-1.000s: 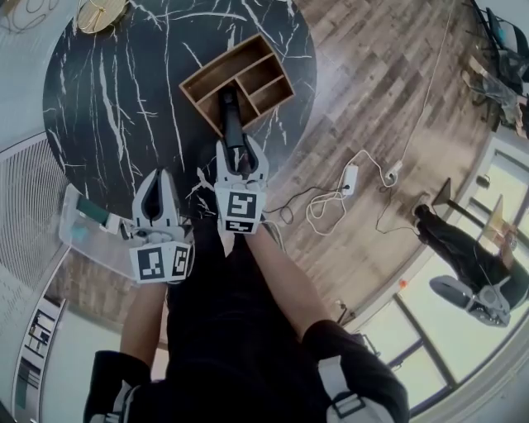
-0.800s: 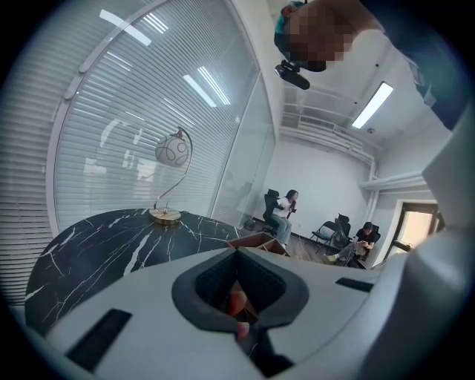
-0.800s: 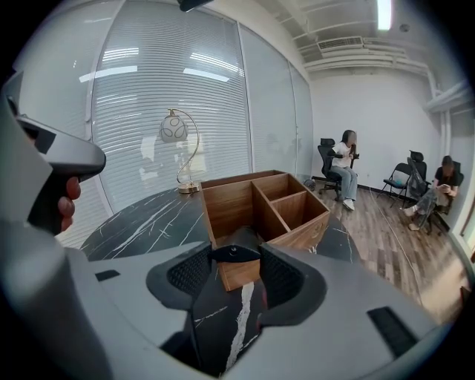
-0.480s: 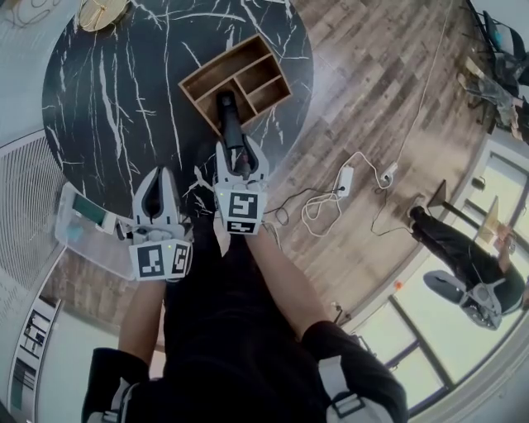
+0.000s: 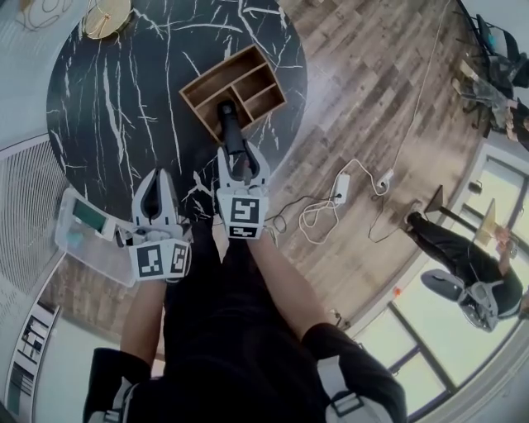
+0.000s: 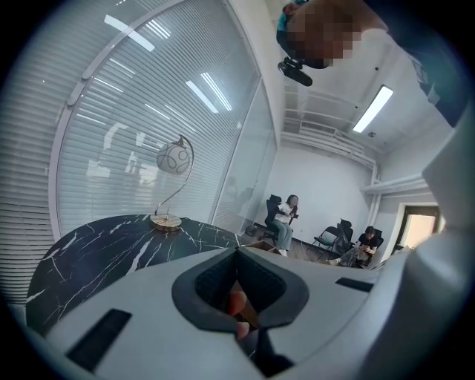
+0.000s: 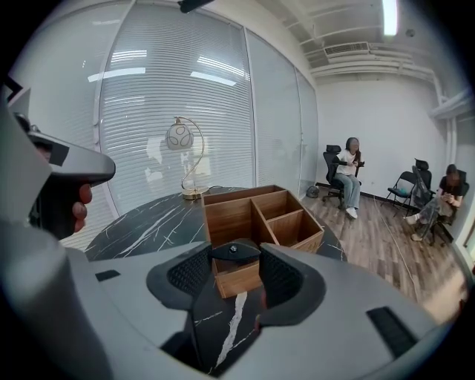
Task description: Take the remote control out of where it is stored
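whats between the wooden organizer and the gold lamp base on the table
Nothing stands there. In the head view only bare black marble tabletop runs between the wooden organizer and the gold lamp base. The right gripper view shows the same.

Office: glass partitions (image 7: pixel 274 111), swivel chairs (image 7: pixel 329 159) (ceiling strip lights (image 6: pixel 373 109))

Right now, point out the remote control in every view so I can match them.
Head view: remote control just above centre, held by the right hand-held gripper, tip at the wooden organizer.
Left gripper view: not in it.
Right gripper view: remote control low centre, between the jaws.
Shared landmark: gold lamp on the black table.
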Motion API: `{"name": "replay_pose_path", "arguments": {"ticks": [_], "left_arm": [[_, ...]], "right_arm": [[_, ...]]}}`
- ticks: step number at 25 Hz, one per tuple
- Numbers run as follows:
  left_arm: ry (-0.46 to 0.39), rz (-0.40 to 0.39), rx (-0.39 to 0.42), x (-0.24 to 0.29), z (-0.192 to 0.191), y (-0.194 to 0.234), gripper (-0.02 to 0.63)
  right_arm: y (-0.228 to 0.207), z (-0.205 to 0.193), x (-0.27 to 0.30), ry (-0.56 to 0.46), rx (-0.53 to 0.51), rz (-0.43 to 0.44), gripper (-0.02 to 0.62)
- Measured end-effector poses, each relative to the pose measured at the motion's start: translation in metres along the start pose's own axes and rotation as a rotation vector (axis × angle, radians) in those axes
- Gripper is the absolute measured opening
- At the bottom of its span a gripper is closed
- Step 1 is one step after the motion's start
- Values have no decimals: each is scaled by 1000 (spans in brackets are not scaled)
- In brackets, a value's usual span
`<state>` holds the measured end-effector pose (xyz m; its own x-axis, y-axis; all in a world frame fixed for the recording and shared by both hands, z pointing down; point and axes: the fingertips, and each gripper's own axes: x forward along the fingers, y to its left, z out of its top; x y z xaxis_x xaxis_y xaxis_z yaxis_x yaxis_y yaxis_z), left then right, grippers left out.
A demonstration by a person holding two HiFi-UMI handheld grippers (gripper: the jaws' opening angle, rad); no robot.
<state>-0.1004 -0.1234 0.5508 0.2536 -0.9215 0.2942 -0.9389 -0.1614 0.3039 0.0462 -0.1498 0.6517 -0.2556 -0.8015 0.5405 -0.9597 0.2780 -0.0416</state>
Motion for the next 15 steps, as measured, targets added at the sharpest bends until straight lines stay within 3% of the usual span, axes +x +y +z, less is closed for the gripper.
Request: {"name": "replay_pose_path", "arguments": {"ticks": [15], "left_arm": [[-28, -29, 24, -9, 21, -20, 8]], "right_arm": [[2, 22, -18, -25, 0, 25, 201]]}}
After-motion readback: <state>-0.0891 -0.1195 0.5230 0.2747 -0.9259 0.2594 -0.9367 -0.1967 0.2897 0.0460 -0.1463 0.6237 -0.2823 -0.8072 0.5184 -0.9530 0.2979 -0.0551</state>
